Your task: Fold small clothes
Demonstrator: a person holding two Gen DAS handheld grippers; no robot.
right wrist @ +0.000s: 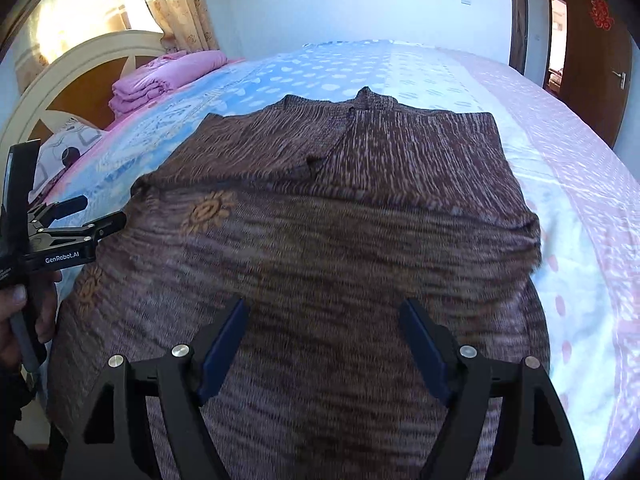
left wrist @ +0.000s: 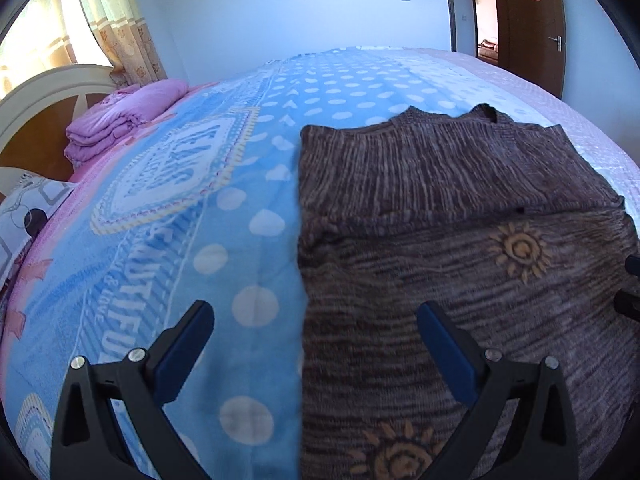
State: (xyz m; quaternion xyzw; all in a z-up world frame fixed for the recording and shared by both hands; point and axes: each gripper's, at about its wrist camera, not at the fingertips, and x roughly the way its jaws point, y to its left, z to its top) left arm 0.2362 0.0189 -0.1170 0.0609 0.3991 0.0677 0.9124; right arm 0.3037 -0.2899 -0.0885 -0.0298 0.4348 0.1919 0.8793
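Note:
A brown marled knit sweater [left wrist: 460, 200] with orange sun motifs lies flat on the bed, collar at the far end and both sleeves folded in across the chest. My left gripper [left wrist: 314, 312] hovers open over the sweater's left edge, one finger above the blue blanket and the other above the knit. The right wrist view shows this left gripper [right wrist: 100, 212] at the sweater's [right wrist: 340, 220] left side, held by a hand [right wrist: 16, 304]. My right gripper [right wrist: 324, 308] stands open above the sweater's lower middle. Neither gripper has anything between its pads.
A blue blanket [left wrist: 224, 200] with white dots covers the bed, with a pale pink-patterned sheet [right wrist: 580, 208] on the right. Folded pink bedding [left wrist: 120, 120] and a patterned pillow [left wrist: 24, 216] sit by the headboard [left wrist: 36, 92]. Curtains [left wrist: 112, 20] hang at the back left, and a brown door [left wrist: 532, 20] at the back right.

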